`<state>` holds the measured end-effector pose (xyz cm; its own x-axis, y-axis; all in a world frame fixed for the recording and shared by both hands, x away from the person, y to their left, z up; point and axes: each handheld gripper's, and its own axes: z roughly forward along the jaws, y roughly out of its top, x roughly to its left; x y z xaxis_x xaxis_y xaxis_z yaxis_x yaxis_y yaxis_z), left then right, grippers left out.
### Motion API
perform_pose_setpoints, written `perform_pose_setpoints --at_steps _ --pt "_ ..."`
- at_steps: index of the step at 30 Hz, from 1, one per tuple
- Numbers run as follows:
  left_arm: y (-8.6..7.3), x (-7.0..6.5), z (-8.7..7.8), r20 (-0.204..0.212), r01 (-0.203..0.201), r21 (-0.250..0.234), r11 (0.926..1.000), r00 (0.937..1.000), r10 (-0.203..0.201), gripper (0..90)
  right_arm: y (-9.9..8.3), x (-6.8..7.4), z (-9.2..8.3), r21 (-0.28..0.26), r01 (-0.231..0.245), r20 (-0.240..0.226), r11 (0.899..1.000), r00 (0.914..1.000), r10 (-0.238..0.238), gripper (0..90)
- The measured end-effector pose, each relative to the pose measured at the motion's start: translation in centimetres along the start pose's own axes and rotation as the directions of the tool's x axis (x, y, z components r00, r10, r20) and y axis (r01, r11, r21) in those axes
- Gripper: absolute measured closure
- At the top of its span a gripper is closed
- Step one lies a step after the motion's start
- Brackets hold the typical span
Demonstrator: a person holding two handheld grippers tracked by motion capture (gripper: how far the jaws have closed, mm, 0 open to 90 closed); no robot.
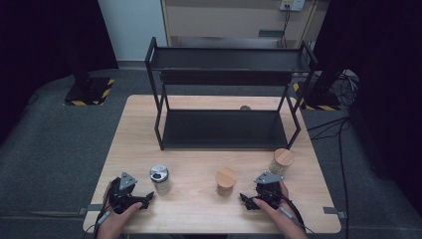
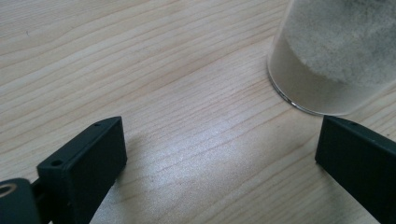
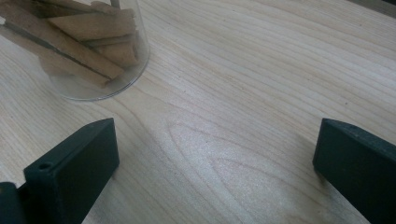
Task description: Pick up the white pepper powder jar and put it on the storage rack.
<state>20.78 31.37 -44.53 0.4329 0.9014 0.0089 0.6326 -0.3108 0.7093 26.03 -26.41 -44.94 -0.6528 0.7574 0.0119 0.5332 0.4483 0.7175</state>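
Note:
Three jars stand on the wooden table (image 1: 199,209). A metal-lidded jar (image 1: 159,178) holds pale powder (image 2: 327,60). A wooden-lidded jar (image 1: 226,180) stands at the middle, and another wooden-lidded jar (image 1: 282,161) at the right. My left gripper (image 1: 147,198) lies at the front left, pointing right, just short of the powder jar. Its jaws are open (image 2: 219,140) over bare wood. My right gripper (image 1: 246,200) lies at the front right, pointing left. It is open too (image 3: 215,140), with a glass jar of brown sticks (image 3: 88,46) ahead to its left.
A black two-tier metal rack (image 1: 226,127) stands at the back half of the table, both shelves bare. A small round thing (image 1: 245,107) sits behind it. Dark floor, cables (image 1: 343,129) and striped stand bases (image 1: 89,92) surround the table.

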Motion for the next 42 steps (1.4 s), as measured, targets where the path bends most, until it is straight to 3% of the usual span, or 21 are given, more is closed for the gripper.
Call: perform_pose_setpoints --at_steps 9,16,35,42 --pt "-0.1 -0.2 -0.1 0.001 -0.001 -0.003 1.0000 1.0000 0.001 1.0 0.0 0.0 0.0 0.000 0.000 0.000 1.000 1.0000 0.000 0.3" --pt "-0.4 -0.3 -0.6 0.018 0.008 -0.033 0.9994 0.9998 -0.008 2.3 0.0 0.0 0.0 0.000 0.000 0.000 1.000 1.0000 0.000 0.3" --pt "-0.3 -1.6 -1.5 0.055 -0.047 -0.055 0.9974 0.9972 0.050 2.1 0.0 0.0 0.0 -0.001 0.000 0.000 1.000 1.0000 0.000 0.3" --pt "-0.3 -1.7 -1.9 0.062 -0.050 -0.075 0.9959 0.9966 0.054 2.2 0.0 0.0 0.0 -0.001 -0.001 0.000 1.000 1.0000 0.001 0.3"
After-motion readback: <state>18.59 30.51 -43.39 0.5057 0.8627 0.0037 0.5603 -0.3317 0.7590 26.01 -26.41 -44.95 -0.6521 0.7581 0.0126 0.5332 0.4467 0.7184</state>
